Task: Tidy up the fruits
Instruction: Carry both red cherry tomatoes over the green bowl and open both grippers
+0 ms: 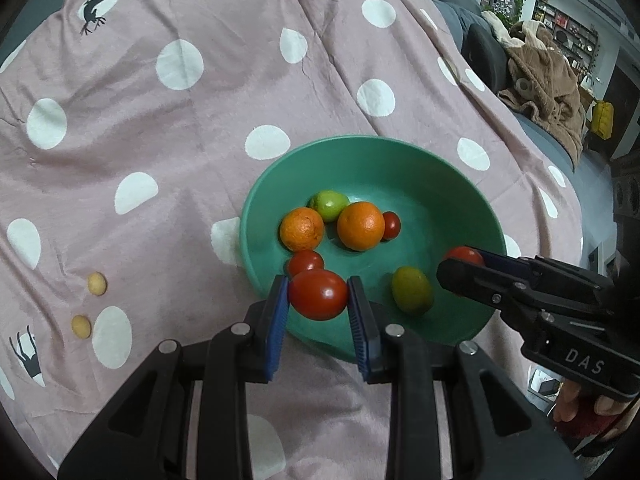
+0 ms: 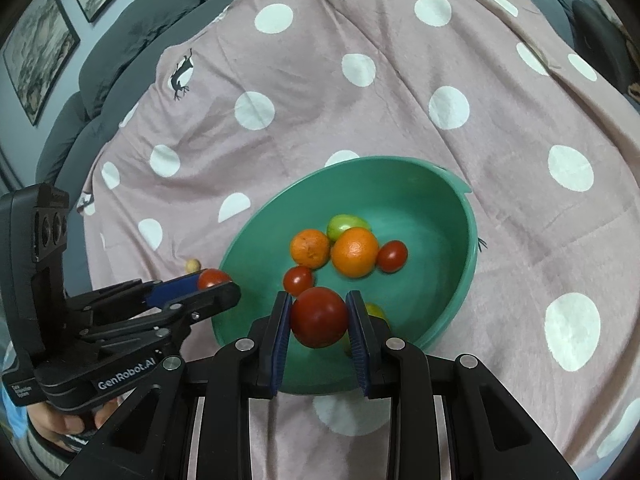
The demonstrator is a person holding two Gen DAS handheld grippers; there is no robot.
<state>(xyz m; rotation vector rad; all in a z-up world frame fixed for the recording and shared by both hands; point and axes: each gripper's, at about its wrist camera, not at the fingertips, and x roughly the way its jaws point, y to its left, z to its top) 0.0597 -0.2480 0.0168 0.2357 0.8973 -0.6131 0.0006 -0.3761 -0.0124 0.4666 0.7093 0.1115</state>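
Both my grippers, left and right, pinch red tomatoes above the round green plastic bowl holding two oranges, tomatoes and green fruits.

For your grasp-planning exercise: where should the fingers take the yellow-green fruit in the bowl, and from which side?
Grip the yellow-green fruit across its narrow middle, coming from above. It is oval and lies apart from the other fruit in the bowl, leaving room on both flanks.

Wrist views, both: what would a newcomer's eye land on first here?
The green bowl on the pink polka-dot cloth, with two oranges at its middle. Over its near rim, the left gripper and right gripper each clamp a red tomato.
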